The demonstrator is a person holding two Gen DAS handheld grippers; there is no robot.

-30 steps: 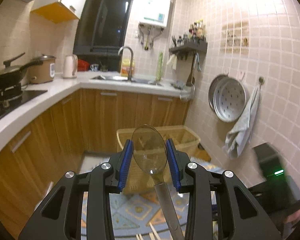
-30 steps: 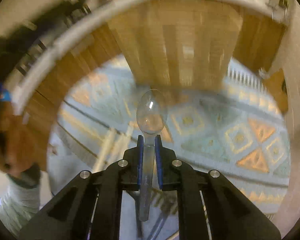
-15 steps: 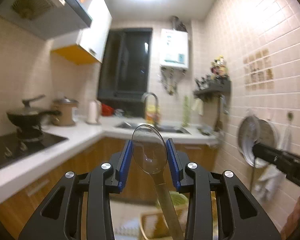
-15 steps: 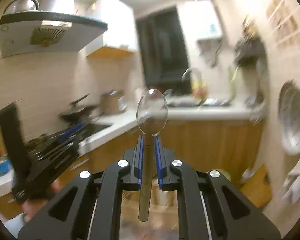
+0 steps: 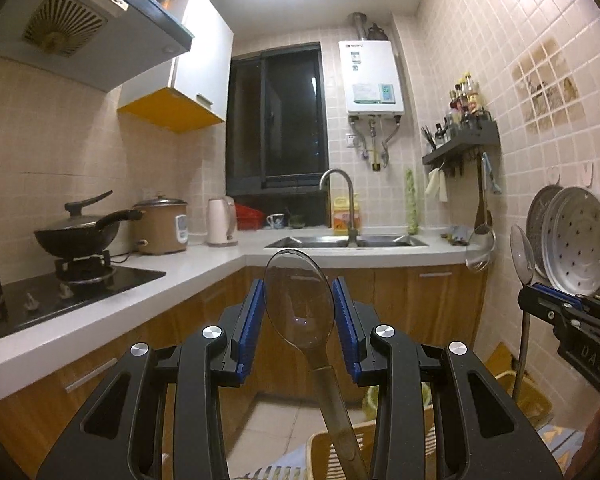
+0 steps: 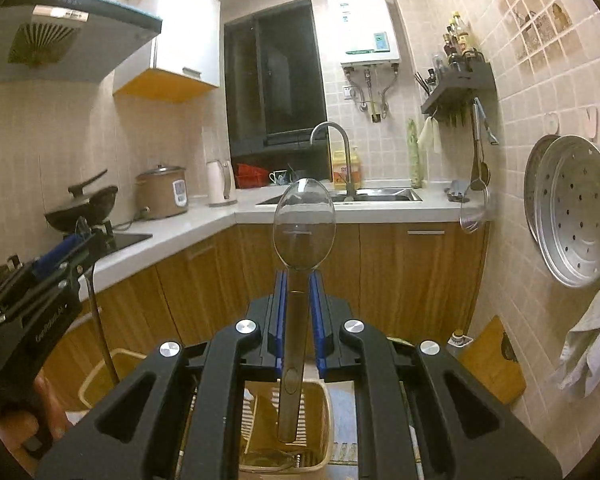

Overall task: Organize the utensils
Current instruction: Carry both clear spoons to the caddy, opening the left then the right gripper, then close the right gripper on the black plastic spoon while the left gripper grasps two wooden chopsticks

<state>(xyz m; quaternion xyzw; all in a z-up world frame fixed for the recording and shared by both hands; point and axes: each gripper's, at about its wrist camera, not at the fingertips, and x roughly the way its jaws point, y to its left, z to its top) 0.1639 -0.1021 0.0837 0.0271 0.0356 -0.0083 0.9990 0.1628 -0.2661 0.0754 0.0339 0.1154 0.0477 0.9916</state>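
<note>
Holding two clear plastic spoons, one per gripper. Left gripper (image 5: 298,312): ribbed blue pads flank oval bowl of left spoon (image 5: 299,304) at frame centre; whether they clamp it, cannot tell; smoky handle slants down to lower edge. Right gripper (image 6: 299,312): pads pressed together on flat neck of right spoon (image 6: 304,224), rounded glossy bowl upright above fingertips, centre frame. Two perforated round metal trays (image 6: 576,210) hang on tiled wall, right edge. One woven basket (image 6: 324,412) on floor, bottom centre.
</note>
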